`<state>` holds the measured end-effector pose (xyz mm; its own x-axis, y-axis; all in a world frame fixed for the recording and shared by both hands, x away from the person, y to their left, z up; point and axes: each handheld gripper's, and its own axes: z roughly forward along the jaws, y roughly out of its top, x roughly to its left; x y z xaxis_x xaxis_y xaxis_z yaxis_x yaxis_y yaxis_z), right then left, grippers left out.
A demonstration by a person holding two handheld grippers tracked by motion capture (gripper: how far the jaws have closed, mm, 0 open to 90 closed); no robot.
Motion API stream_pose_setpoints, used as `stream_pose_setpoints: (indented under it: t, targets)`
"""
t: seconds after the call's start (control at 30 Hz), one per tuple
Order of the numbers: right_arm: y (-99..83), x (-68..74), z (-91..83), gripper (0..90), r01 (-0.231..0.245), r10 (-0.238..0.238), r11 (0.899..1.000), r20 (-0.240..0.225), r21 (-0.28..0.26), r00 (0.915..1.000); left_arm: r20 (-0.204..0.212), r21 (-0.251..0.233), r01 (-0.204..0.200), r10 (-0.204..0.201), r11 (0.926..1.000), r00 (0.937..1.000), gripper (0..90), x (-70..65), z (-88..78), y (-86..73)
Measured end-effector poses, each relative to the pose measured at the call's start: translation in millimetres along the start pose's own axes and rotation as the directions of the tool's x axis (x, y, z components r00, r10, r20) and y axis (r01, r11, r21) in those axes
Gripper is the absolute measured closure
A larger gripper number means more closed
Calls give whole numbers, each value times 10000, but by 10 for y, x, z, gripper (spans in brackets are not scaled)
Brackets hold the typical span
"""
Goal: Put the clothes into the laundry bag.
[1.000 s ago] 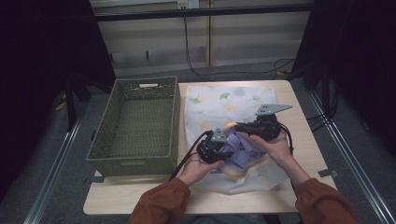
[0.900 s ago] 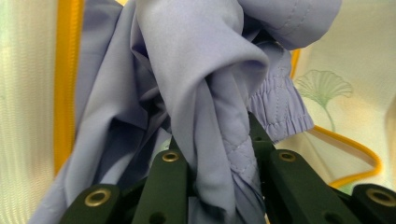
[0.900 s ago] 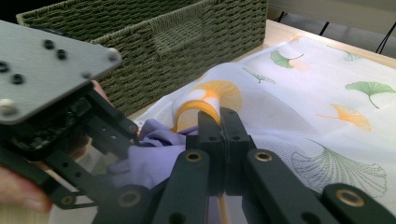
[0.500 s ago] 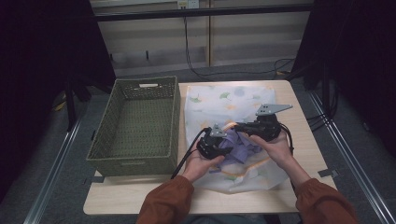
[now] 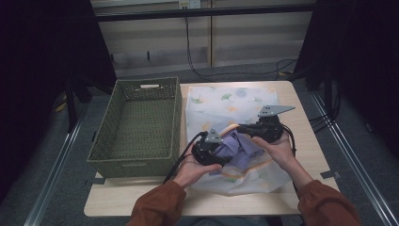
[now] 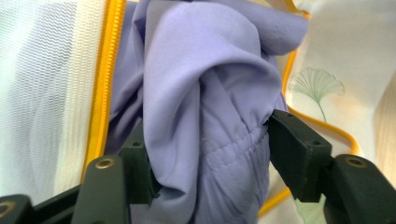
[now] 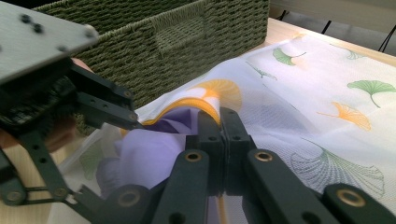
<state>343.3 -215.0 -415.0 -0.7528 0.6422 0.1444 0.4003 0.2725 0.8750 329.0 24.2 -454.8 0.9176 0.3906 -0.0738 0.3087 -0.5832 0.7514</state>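
Broadly, a pale wooden bench (image 5: 301,155) carries everything, its far edge toward the wall. Along its left edge sits a green woven basket (image 5: 136,127), reaching from the far left corner almost to the near edge. Beside it, spread over the middle of the bench toward the near edge, lies a white mesh bag (image 5: 235,101) printed with ginkgo leaves and trimmed with a yellow zipper (image 6: 100,93). At the bag's mouth, near the middle of the bench, a lilac garment (image 5: 237,146) is bunched up — partly inside the mesh, partly out of it.

The left gripper (image 5: 211,150) comes at the garment from the basket side. Its jaws have just been opening; in the left gripper view they stand apart with a thick fold of lilac cloth between them, the right-hand pad at the fabric, the other half hidden behind it. The right gripper (image 5: 244,129) is clenched — its jaws meet on the bag's yellow-edged rim, holding it lifted above the garment.
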Motion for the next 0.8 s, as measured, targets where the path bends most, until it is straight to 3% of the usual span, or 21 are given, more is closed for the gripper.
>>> stream_pose_setpoints:
  t: [0.1, 0.27, 0.33, 0.37, 0.43, 0.5, 0.57, 0.67, 0.7, 0.73, 0.77, 0.8]
  targets:
    - [-3, 3, 7, 894, -16, 17, 10000, -8, 51, 10000, 23, 13, -250, 250, 9997, 9997, 374, -18, -70, -11]
    - [-10, 4, 15, 893, 88, -88, 9999, 19, 112, 10000, 7, -5, -164, 164, 9999, 9999, 365, -38, -183, -57]
    - [-10, 10, 16, 893, 87, -87, 9999, 39, 135, 10000, -79, 170, -181, 182, 9997, 9998, 373, -52, -192, -103]
    - [-10, 12, 18, 893, 104, -105, 9998, 35, 147, 9999, -111, 308, -398, 402, 9987, 9991, 373, -49, -192, -122]
    - [-11, 12, 20, 893, 126, -127, 9998, 17, 162, 9999, -83, 464, -344, 348, 9983, 9994, 373, -56, -185, -146]
    - [-11, 14, 23, 893, 139, -139, 9998, 17, 172, 9999, -86, 571, -616, 622, 9965, 9980, 372, -44, -170, -160]
    - [-12, 15, 25, 893, 139, -139, 9997, -5, 183, 9999, -75, 743, -482, 489, 9961, 9988, 352, -51, -141, -184]
    - [-14, 10, 24, 892, 146, -145, 9997, -39, 190, 9999, -129, 1271, -976, 1000, 9871, 9949, 329, -64, -98, -216]
    - [-16, 9, 26, 893, 143, -142, 9997, -35, 194, 9999, -140, 1216, -725, 747, 9899, 9971, 329, -59, -80, -229]
    - [-18, 10, 27, 892, 157, -157, 9996, -34, 216, 9999, -27, 1596, -887, 903, 9832, 9959, 326, -34, -77, -229]
    - [-19, 12, 28, 892, 156, -155, 9997, -50, 212, 9999, -38, 1510, -761, 776, 9856, 9970, 311, -44, -38, -253]
    - [-17, 16, 30, 892, 144, -143, 9997, -42, 210, 9999, -8, 1716, -906, 921, 9810, 9957, 303, -37, -23, -267]
